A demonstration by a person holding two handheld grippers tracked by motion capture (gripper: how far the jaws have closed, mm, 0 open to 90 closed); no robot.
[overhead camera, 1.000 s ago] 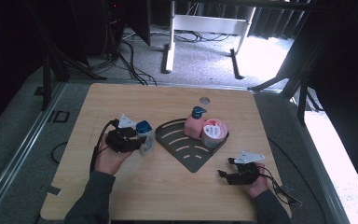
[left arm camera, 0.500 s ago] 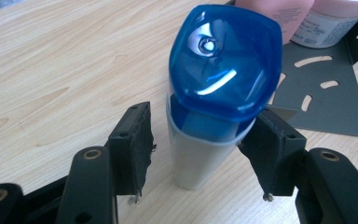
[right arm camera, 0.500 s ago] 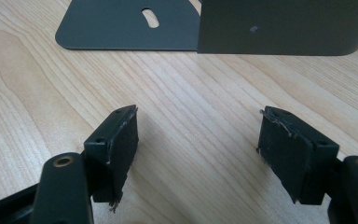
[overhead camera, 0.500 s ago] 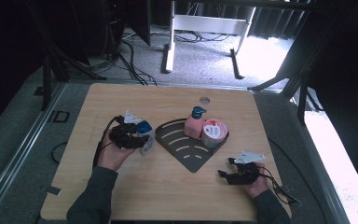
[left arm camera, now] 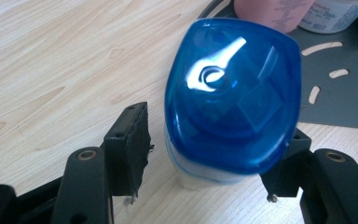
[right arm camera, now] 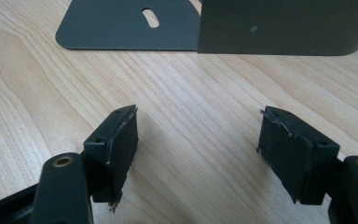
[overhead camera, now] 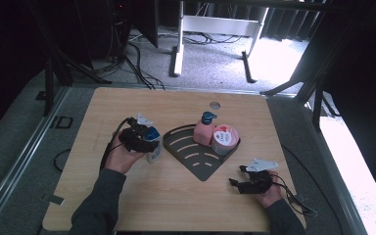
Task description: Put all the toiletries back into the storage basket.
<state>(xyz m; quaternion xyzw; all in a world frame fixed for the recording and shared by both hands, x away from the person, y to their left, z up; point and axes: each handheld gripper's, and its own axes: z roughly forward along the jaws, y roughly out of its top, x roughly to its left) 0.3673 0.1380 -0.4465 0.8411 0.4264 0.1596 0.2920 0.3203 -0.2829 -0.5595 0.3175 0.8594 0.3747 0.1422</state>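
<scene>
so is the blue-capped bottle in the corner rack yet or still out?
Out. The blue-capped bottle stands upright on the wooden table, left of the dark corner rack, between the left gripper fingers.

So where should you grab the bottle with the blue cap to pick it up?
Probably by the pale body just under the blue cap, coming from the side with one jaw on each flank. The bottle stands upright on the table, and the cap is wide, rounded and glossy, so jaws might slip there. The left hand-held gripper already straddles the body, with a gap at its left jaw.
</scene>
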